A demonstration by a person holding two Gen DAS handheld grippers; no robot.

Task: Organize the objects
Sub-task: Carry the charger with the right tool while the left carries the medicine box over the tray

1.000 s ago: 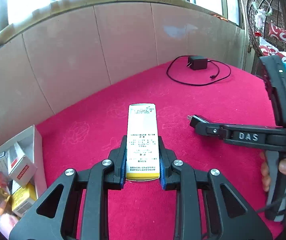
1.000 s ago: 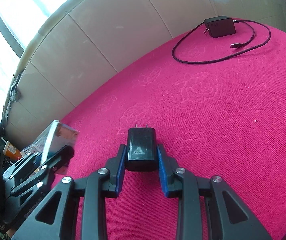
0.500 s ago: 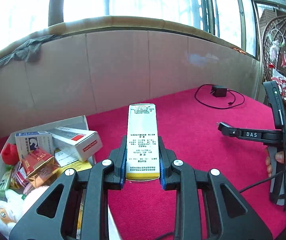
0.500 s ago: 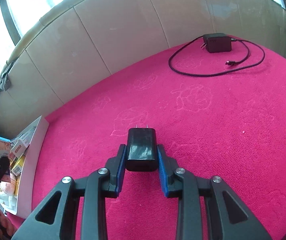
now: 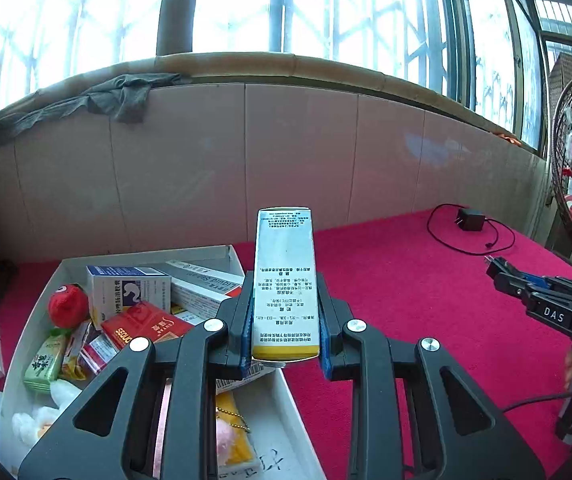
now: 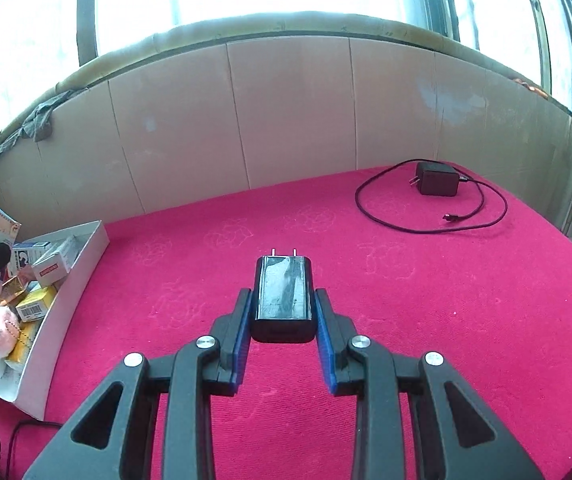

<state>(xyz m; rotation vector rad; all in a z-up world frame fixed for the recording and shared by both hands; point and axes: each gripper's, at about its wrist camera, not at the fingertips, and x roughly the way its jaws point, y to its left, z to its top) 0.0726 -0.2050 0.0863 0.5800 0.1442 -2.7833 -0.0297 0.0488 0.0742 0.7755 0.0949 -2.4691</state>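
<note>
Red cloth spreads under both grippers. Left gripper (image 5: pixel 285 336) clamps a tall printed carton (image 5: pixel 285 280), the white box (image 5: pixel 41 312) just below-left of its jaws. Right gripper (image 6: pixel 283 316) pinches a black plug adapter (image 6: pixel 283 300), with the box far left. Carrying step; next comes lowering the carton into the box and letting go.

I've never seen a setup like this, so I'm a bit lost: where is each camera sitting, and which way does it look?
Left wrist: sits on the left claw, looking along its fingers at the gripped medicine box, above the white box of packets; the right claw shows at right.
Right wrist: sits on the right claw, looking along its fingers at the gripped black plug.
Shared: pink cloth, white box, corded charger.
</note>
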